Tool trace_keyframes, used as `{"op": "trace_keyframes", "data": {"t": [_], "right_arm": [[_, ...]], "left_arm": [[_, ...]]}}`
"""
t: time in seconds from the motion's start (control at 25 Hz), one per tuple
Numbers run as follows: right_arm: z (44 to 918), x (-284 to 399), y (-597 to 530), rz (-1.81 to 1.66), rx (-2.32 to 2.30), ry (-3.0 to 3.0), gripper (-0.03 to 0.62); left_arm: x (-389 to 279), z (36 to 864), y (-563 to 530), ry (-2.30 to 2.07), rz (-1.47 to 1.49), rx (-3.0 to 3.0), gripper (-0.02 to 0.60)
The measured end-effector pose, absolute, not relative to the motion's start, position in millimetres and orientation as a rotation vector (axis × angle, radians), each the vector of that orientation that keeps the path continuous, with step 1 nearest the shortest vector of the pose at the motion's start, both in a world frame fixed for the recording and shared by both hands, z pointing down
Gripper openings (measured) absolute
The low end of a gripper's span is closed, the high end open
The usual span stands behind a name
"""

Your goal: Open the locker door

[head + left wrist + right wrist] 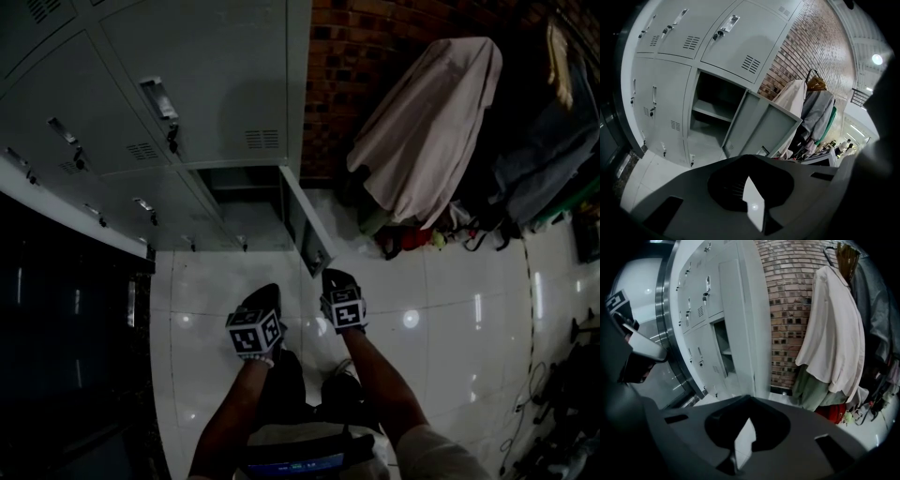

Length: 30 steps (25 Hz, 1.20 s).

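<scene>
hovering right gripper (750, 401) closed, empty

Open locker door (301, 223) juts over the floor (441, 305); hanging clothes (431, 131) crowd the right.

Smooth grey painted sheet-metal lockers (216, 84) with a dull sheen, open door (302, 220) of the same metal, brighter bare-metal latch (159, 97), glossy white tiled floor (450, 309) mirroring lights, rough matt red-brown brick wall (366, 47), soft creased pale cloth coat (431, 122)
</scene>
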State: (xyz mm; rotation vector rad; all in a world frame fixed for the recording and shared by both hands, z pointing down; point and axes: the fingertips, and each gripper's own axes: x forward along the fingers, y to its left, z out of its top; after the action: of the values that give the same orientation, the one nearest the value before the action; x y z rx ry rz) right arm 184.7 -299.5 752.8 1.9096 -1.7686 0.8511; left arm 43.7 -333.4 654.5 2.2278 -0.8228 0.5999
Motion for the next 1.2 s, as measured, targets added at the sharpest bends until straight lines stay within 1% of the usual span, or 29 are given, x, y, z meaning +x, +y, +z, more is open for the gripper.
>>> {"op": "trace_keyframes", "data": {"t": [0.36,0.84,1.2], "right_arm": [[737.8,167.3,-288.6,0.782,1.829,-1.899,0.005],[610.0,108.7,-203.7,0.621,1.538,-2.335,0.005],[537.3,70.5,-133.1,0.616,1.492,-2.508,0.005]], "left_arm": [[18.9,640.5,-303.7,-0.961,0.54,2.214,-0.003],[-1.6,551.3,-182.5,-1.272,0.317,2.167,-0.003],[-10.6,513.8,-112.1,-1.265,0.31,2.242,-0.003]]}}
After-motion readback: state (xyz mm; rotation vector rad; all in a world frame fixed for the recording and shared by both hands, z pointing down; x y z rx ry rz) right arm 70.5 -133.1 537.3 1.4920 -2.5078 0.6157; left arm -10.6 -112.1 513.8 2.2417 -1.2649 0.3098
